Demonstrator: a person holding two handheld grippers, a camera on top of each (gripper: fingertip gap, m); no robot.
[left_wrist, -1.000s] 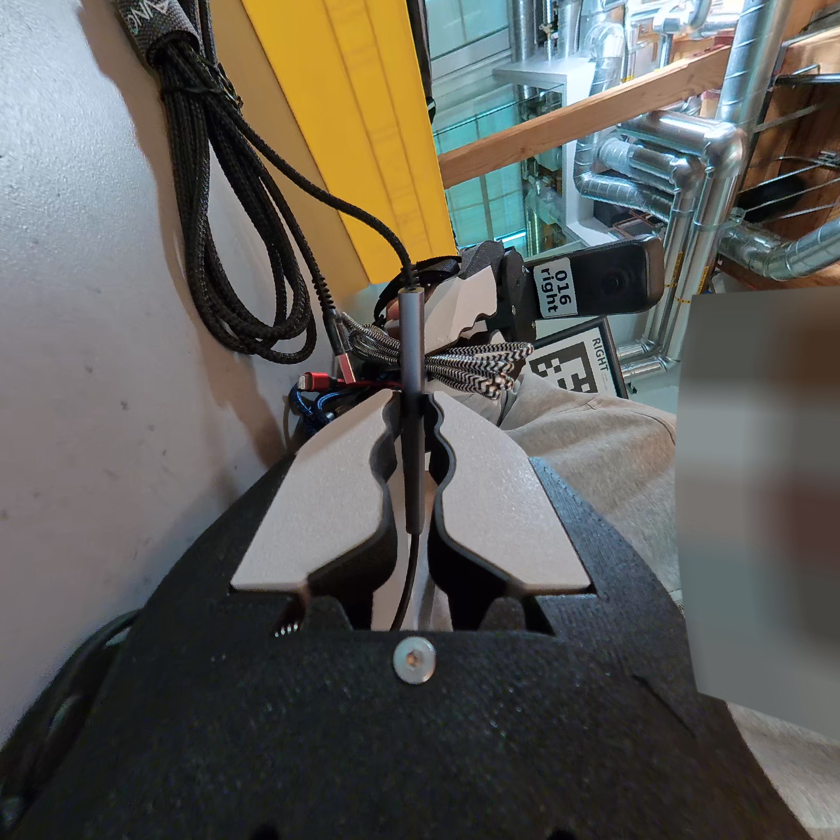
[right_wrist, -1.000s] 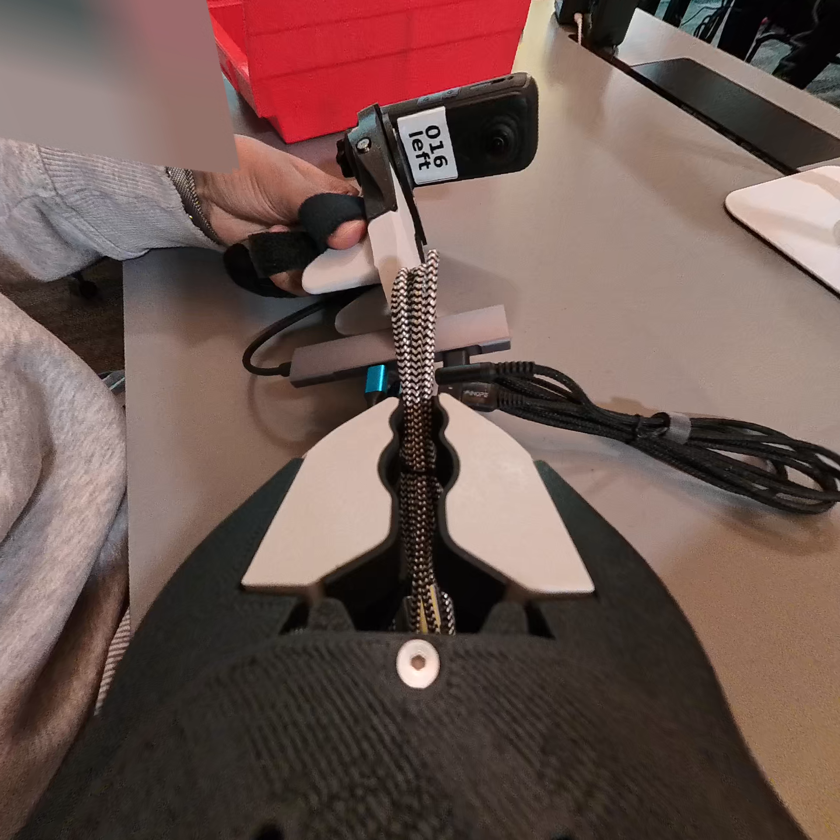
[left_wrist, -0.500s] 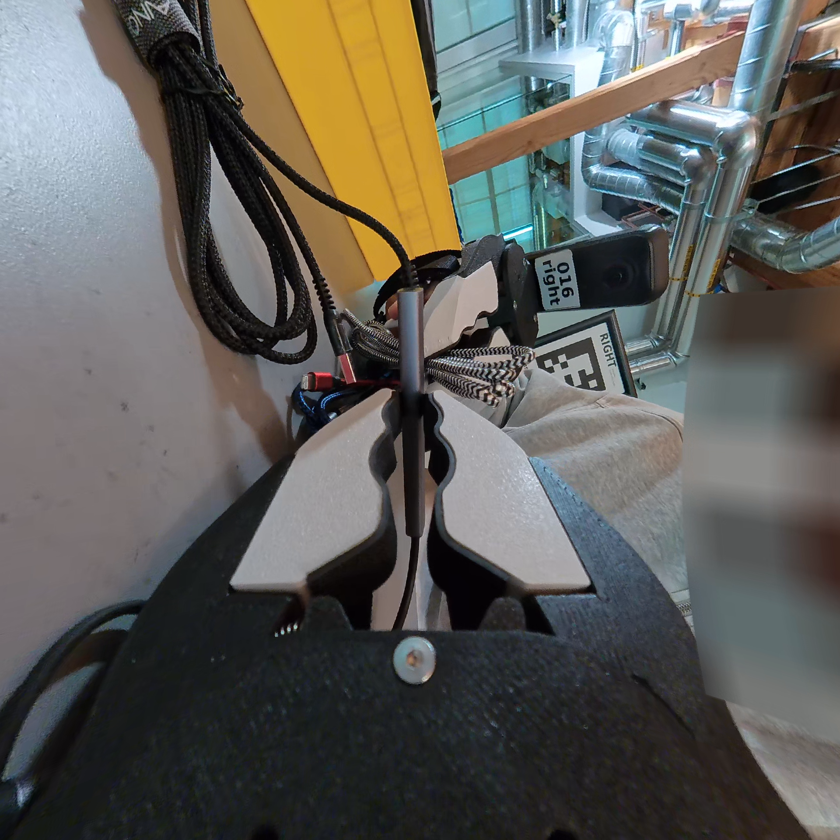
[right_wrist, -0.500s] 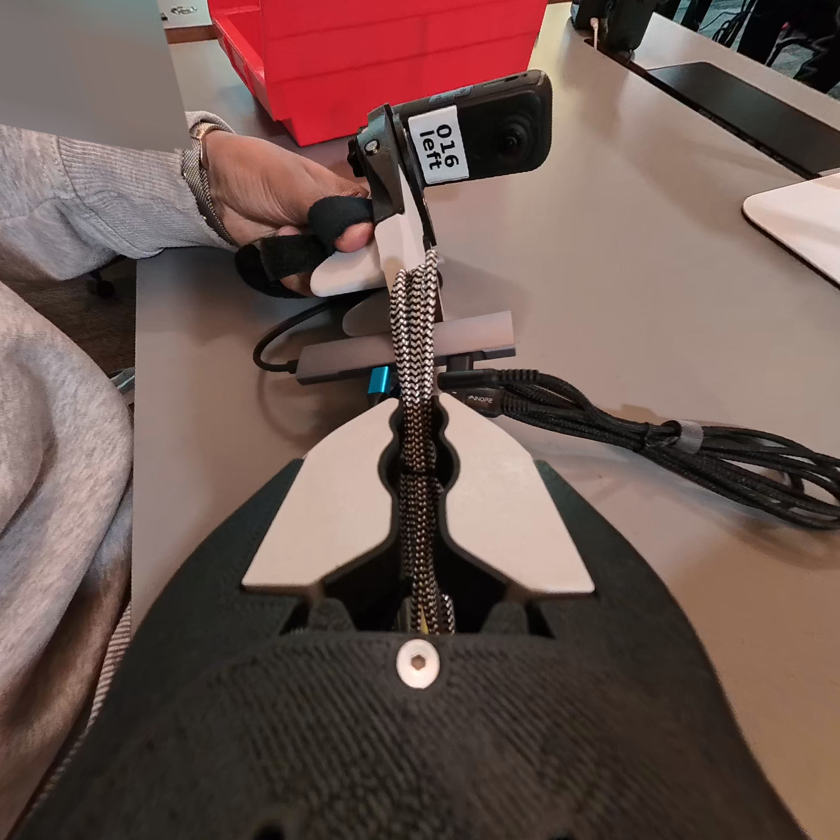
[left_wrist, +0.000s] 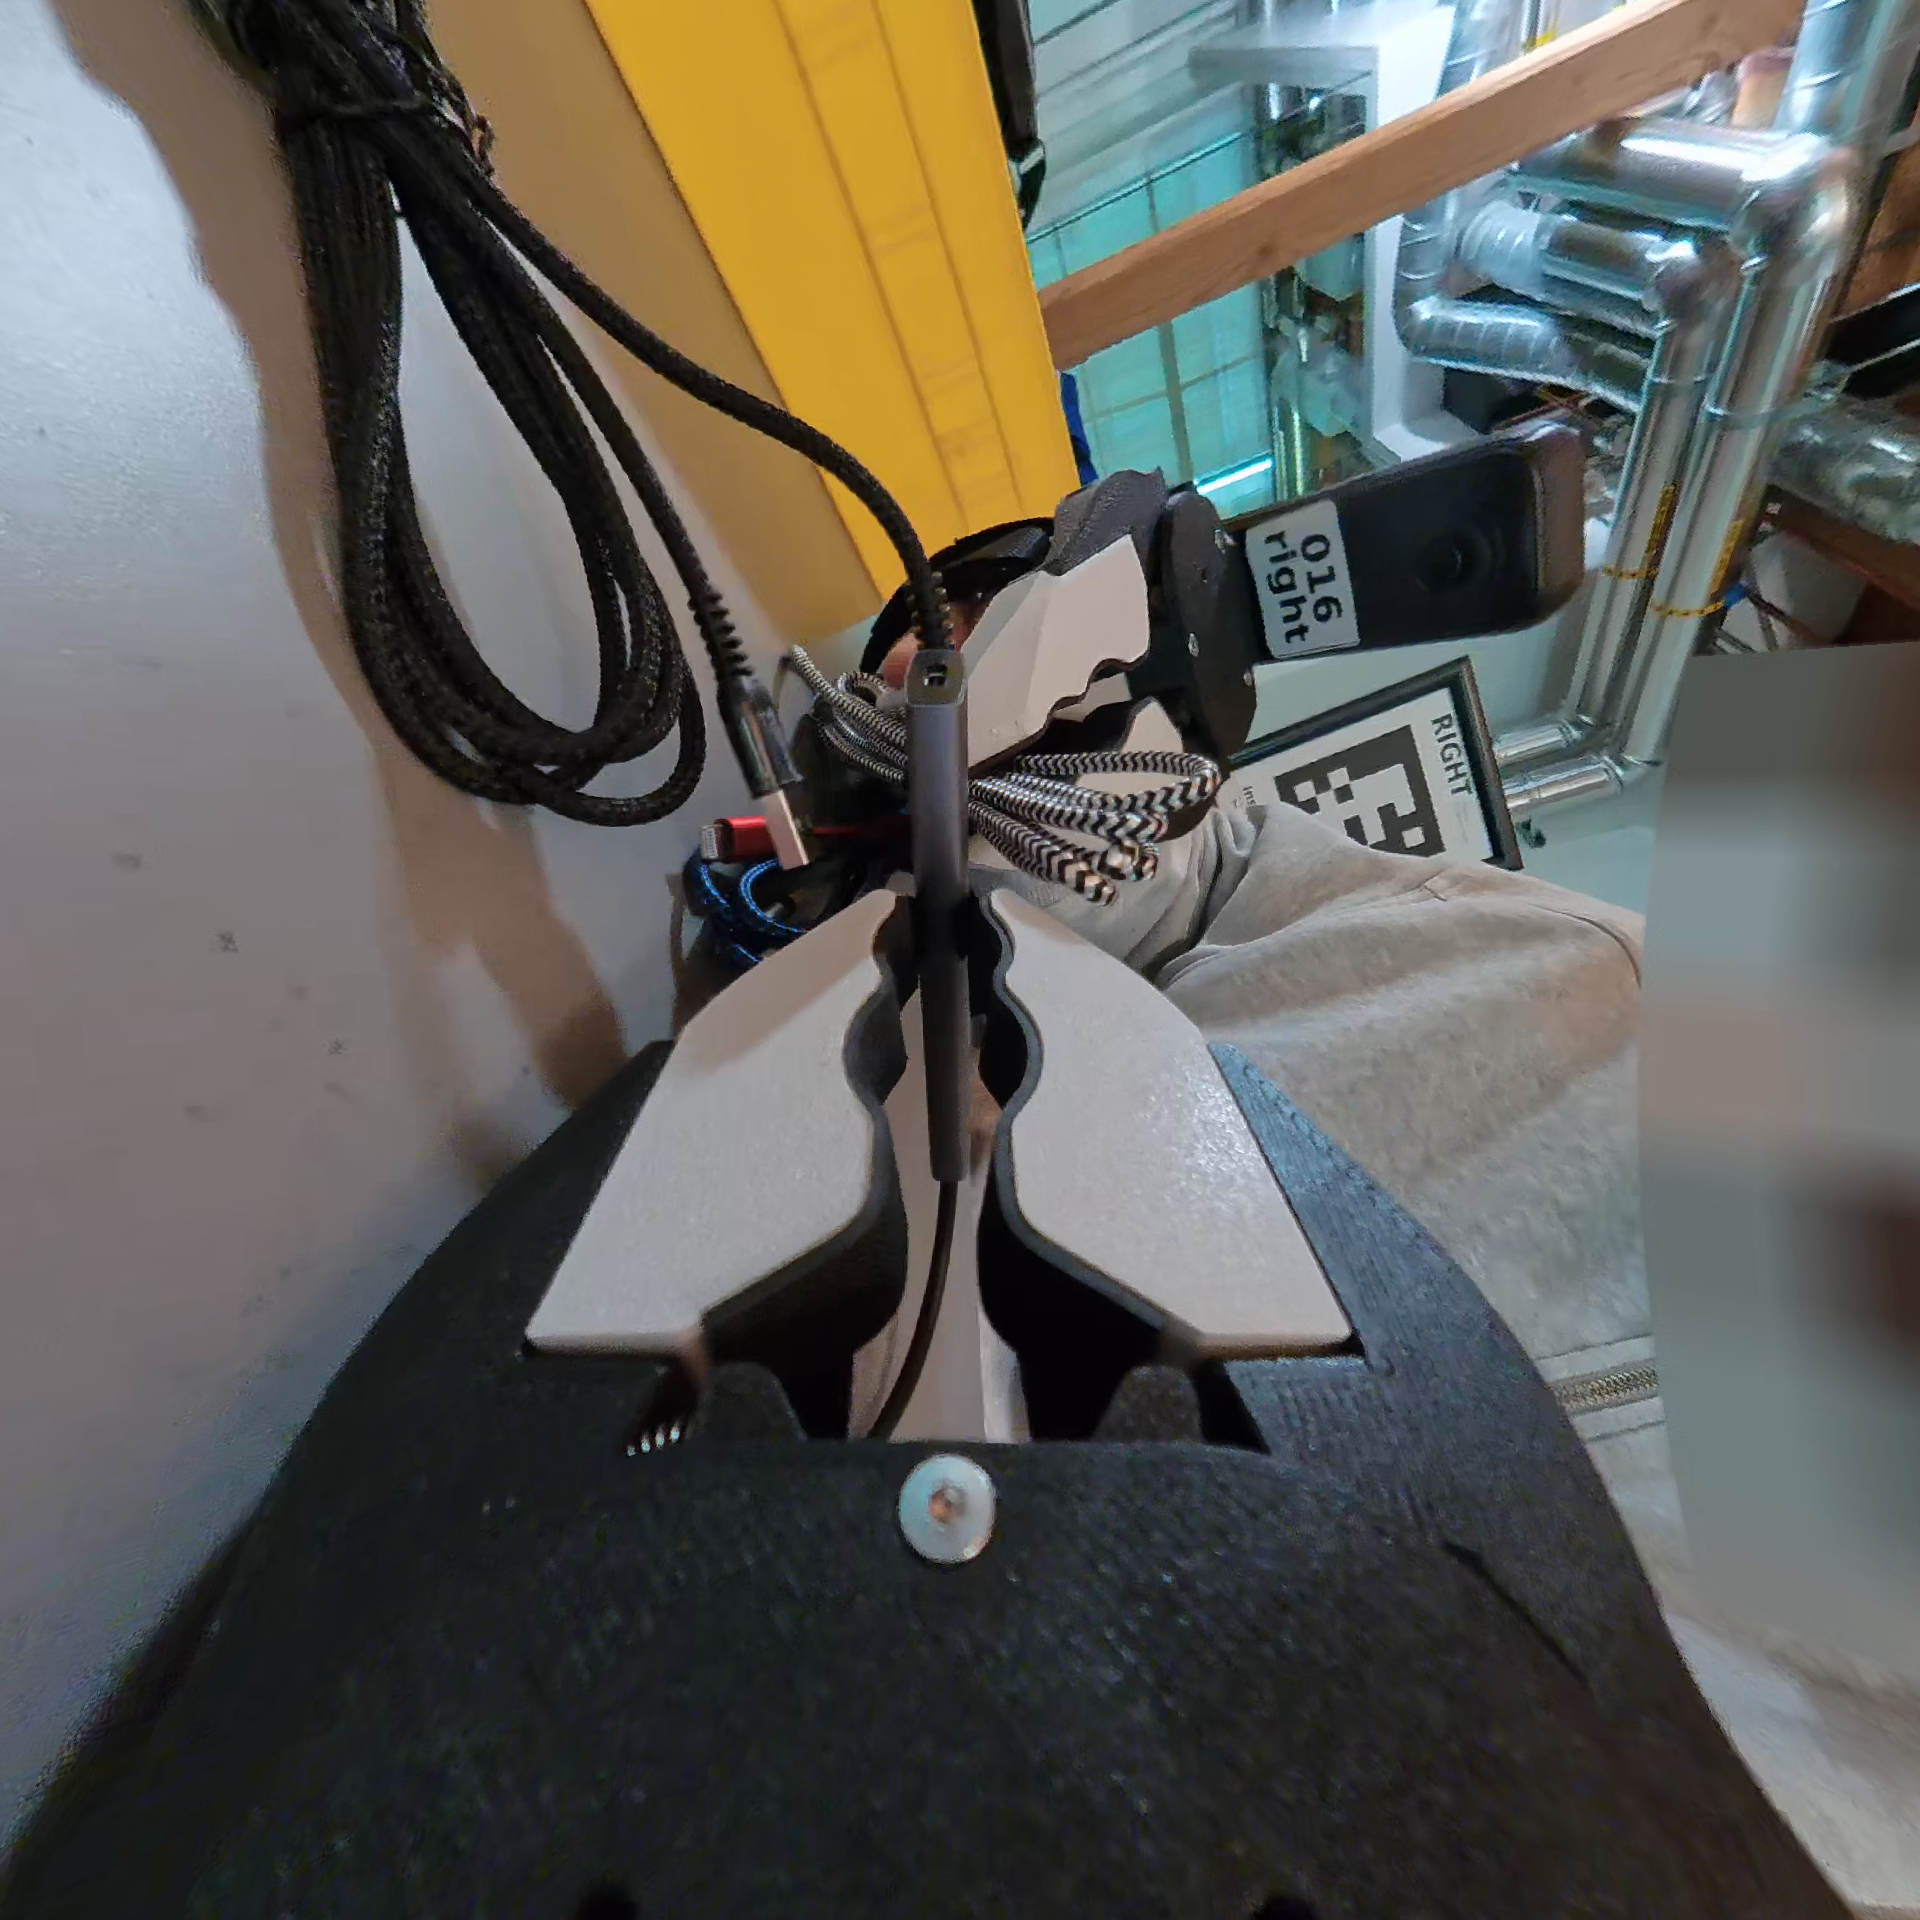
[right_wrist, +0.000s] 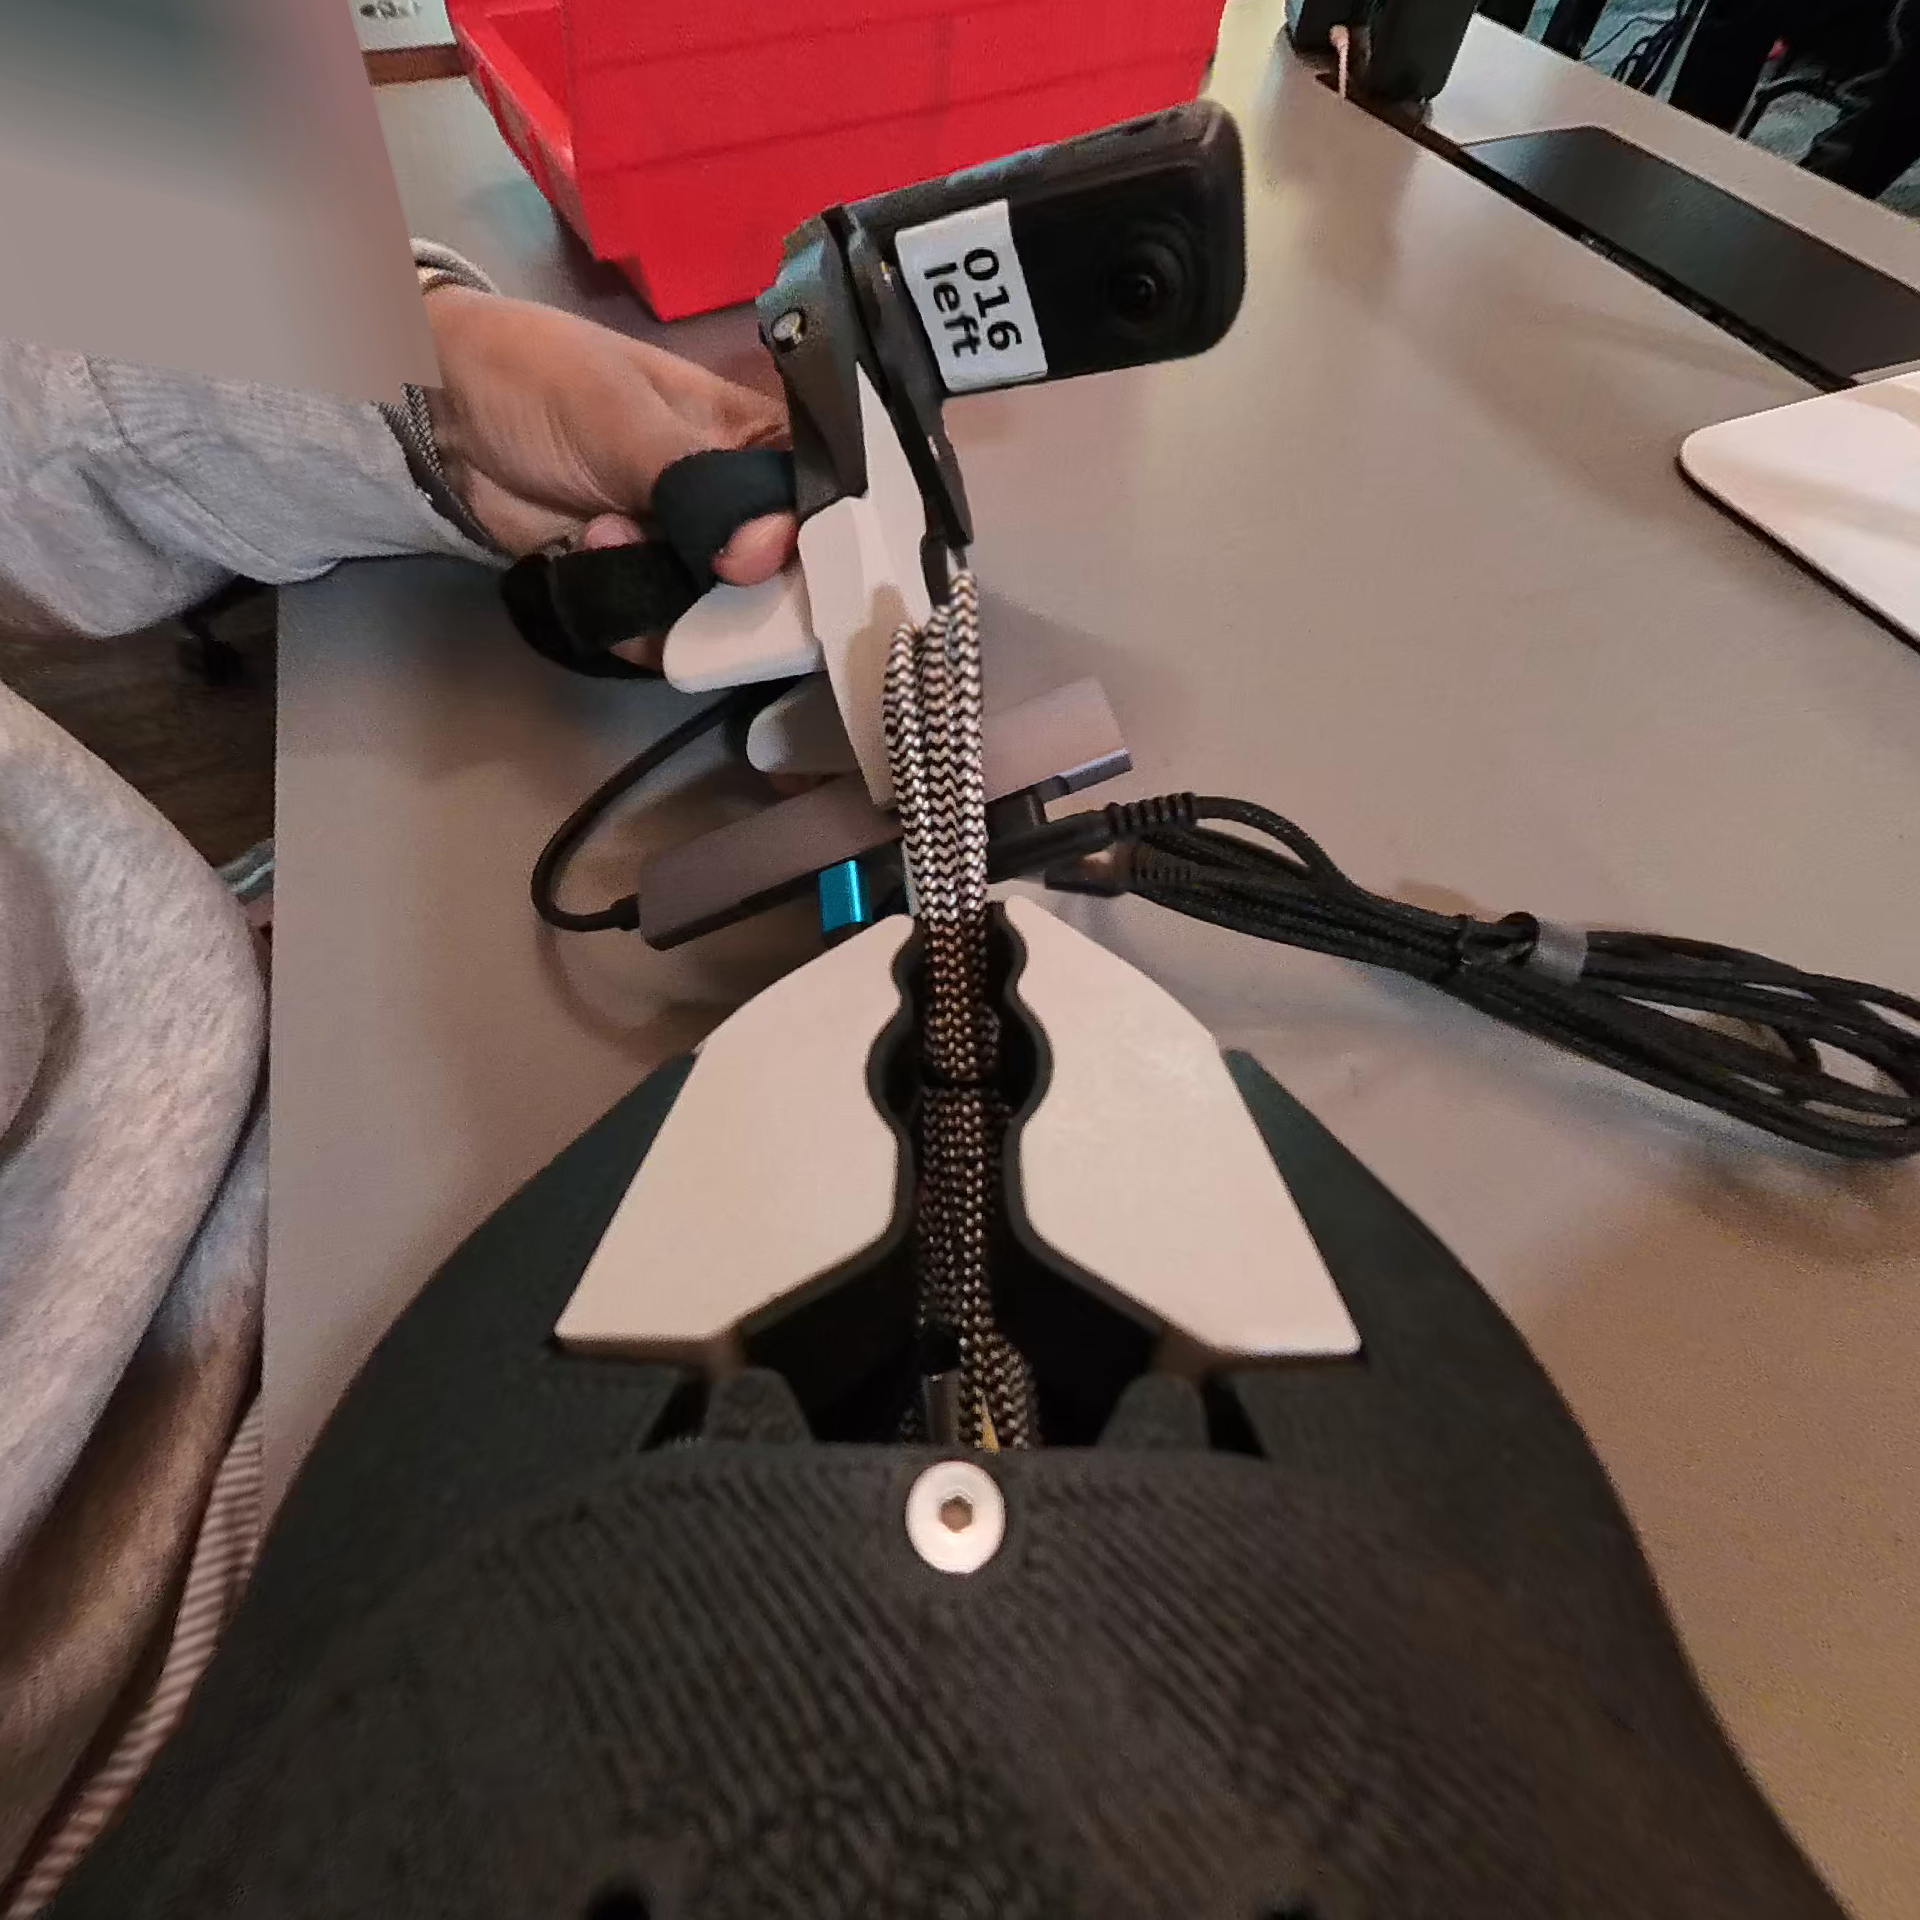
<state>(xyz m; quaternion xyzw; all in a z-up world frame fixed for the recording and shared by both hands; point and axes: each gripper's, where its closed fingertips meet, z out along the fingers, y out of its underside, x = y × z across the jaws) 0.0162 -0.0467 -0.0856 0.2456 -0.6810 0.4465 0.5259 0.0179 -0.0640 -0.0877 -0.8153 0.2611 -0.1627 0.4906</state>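
Note:
My left gripper (left_wrist: 940, 906) is shut on a slim grey hub (left_wrist: 935, 790), seen edge-on and standing up between the fingers. In the right wrist view the hub (right_wrist: 727, 862) is tilted above the grey table (right_wrist: 1351, 520), held by the left gripper (right_wrist: 831, 675), with a blue plug (right_wrist: 847, 899) in its near side. My right gripper (right_wrist: 961, 914) is shut on a looped black-and-white braided cable (right_wrist: 935, 748) that rises in front of the hub. That cable (left_wrist: 1091, 810) and the right gripper (left_wrist: 1049, 675) also show just beyond the hub in the left wrist view.
A bundled black braided cable (right_wrist: 1455, 956) runs right from the hub across the table; it also shows in the left wrist view (left_wrist: 499, 623). A red bin (right_wrist: 831, 125) stands at the back. A white pad (right_wrist: 1818, 499) and a dark panel (right_wrist: 1662, 229) lie far right. A person's hand (right_wrist: 582, 416) holds the left gripper. My left and right fingertips are right by each other.
The hub has tilted in the left gripper, its right end now raised off the table. The two grippers have drawn closer together. Both stay shut.

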